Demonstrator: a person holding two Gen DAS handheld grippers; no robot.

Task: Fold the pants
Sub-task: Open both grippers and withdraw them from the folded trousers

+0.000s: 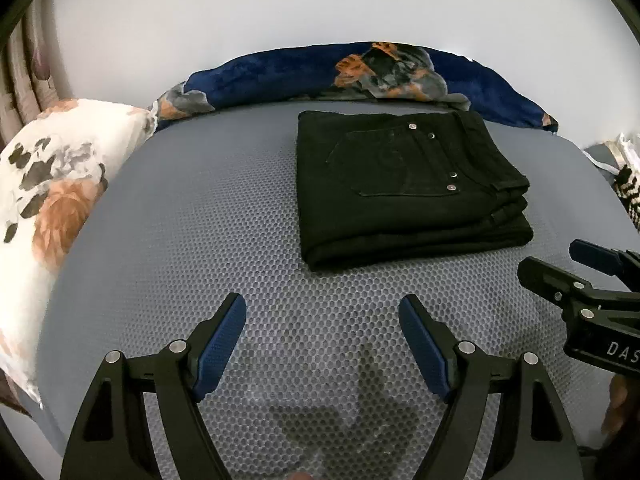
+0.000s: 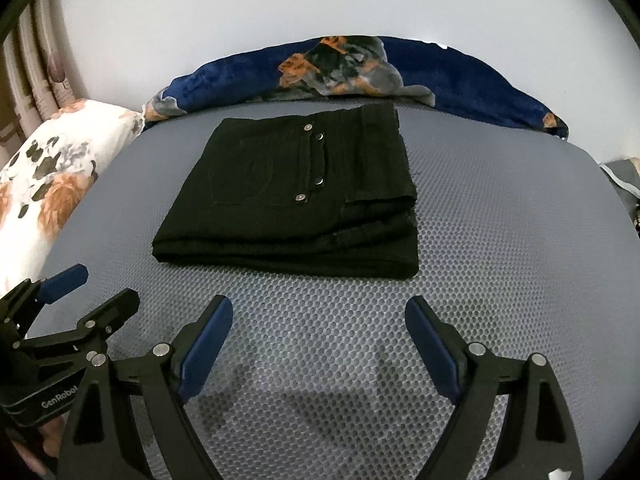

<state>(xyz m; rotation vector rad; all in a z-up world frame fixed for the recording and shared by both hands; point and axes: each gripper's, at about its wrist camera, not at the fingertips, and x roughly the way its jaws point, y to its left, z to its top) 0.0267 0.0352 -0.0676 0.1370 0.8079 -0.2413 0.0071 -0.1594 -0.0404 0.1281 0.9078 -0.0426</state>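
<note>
Bedding fills both views: a grey honeycomb-textured mattress cover (image 1: 200,240) spreads across the bed, with a navy floral blanket (image 1: 360,72) bunched along its far edge against the pale wall and a white floral pillow (image 1: 52,184) at the left side.

On the cover, toward the far edge and just short of the blanket, lie the black jeans (image 1: 404,188), already folded into a compact, roughly square stack. Judging from how they lie, the folding looks finished or nearly so.

The stack should handle as dense, heavy denim: soft enough to bend, but thick where the layers pile up, and not slippery or fragile. The near edge is a rounded fold, the best place to take hold if the stack needs shifting, since a grip there catches all the layers at once. The right side, where the waistband and loose ends step out unevenly, would likely splay if lifted alone.

The top face shows a back pocket (image 1: 384,160) with curved stitching and four small metal rivets (image 1: 452,187) along the pocket seam. The layers sit fairly square, with slight offsets at the right edge.

The left gripper (image 1: 322,312) hovers over bare cover near the stack's front edge, its jaws spread wide and empty. The right gripper (image 2: 319,314) hangs just beside it, jaws likewise wide apart and holding nothing, well clear of the jeans.
</note>
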